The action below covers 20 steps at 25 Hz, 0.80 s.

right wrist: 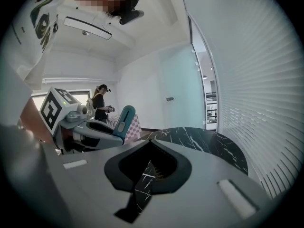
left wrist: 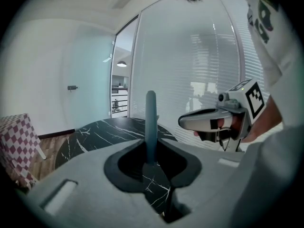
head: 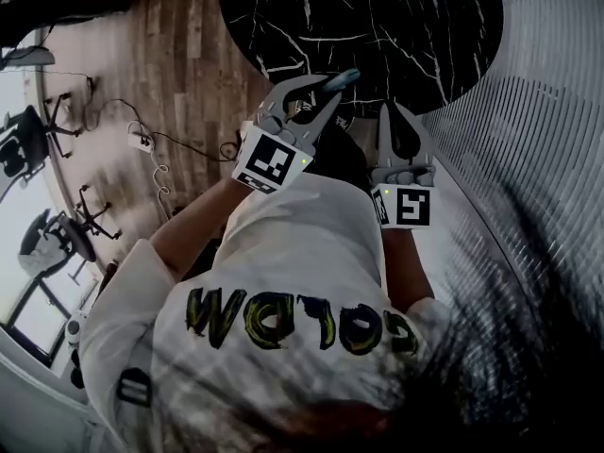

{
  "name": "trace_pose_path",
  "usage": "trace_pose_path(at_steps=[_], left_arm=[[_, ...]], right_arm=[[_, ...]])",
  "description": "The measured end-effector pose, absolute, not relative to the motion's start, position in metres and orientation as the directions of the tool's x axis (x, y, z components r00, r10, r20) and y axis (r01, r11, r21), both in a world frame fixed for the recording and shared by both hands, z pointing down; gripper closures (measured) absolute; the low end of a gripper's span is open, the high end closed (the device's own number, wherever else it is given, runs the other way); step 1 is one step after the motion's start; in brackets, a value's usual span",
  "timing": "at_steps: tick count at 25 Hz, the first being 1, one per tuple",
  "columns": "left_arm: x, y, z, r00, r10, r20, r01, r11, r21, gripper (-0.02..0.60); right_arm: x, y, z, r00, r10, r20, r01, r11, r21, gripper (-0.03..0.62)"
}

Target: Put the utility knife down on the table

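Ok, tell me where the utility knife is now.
Head view, upper centre: the utility knife is clamped in the left gripper, beside the right gripper, at the near edge of the black table.

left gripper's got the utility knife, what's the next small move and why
Probably bring the left gripper forward and down toward the black marble table, and open only once the knife rests on it. The utility knife is clamped between its jaws, in the air, and the tabletop lies ahead of it and lower. Letting go here would likely drop it.
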<state>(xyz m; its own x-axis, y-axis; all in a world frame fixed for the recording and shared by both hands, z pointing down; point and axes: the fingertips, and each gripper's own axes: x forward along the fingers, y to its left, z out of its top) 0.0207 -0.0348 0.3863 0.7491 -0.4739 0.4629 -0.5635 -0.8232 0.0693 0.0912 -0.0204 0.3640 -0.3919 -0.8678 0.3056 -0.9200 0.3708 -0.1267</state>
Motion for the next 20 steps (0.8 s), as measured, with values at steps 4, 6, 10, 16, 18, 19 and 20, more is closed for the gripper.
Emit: trace_pose_path(at_steps=[4,6,10,16,18,19,20], left_arm=[[0.020,-0.033,0.412,0.730,-0.454,0.512,-0.567,-0.820,0.082,0.512],[0.020,-0.032,0.425,0.721,-0.445,0.531,-0.570,-0.816,0.091,0.512],[0.014,-0.028,0.455,0.694,-0.423,0.583,-0.580,-0.808,0.104,0.512],[0.017,-0.025,0.499,0.667,-0.390,0.635,-0.584,-0.803,0.120,0.512],[0.018,-0.022,0.512,0.659,-0.375,0.652,-0.583,-0.802,0.128,0.512],[0.020,-0.022,0.519,0.655,-0.369,0.659,-0.583,-0.802,0.131,0.512],[0.021,-0.022,0.528,0.652,-0.365,0.664,-0.582,-0.802,0.132,0.512]], right_arm=[[0.092,-0.018,0.392,-0.395,-0.852,0.344,-0.918,0.374,-0.130,0.592],[0.094,-0.016,0.406,-0.397,-0.841,0.368,-0.917,0.379,-0.125,0.592],[0.096,-0.008,0.433,-0.402,-0.818,0.412,-0.915,0.381,-0.134,0.592],[0.098,-0.004,0.469,-0.408,-0.796,0.448,-0.911,0.385,-0.146,0.592],[0.097,-0.003,0.478,-0.407,-0.792,0.456,-0.912,0.378,-0.158,0.592],[0.098,-0.004,0.484,-0.403,-0.792,0.459,-0.914,0.371,-0.163,0.592],[0.100,-0.004,0.492,-0.400,-0.793,0.460,-0.916,0.364,-0.168,0.592]])
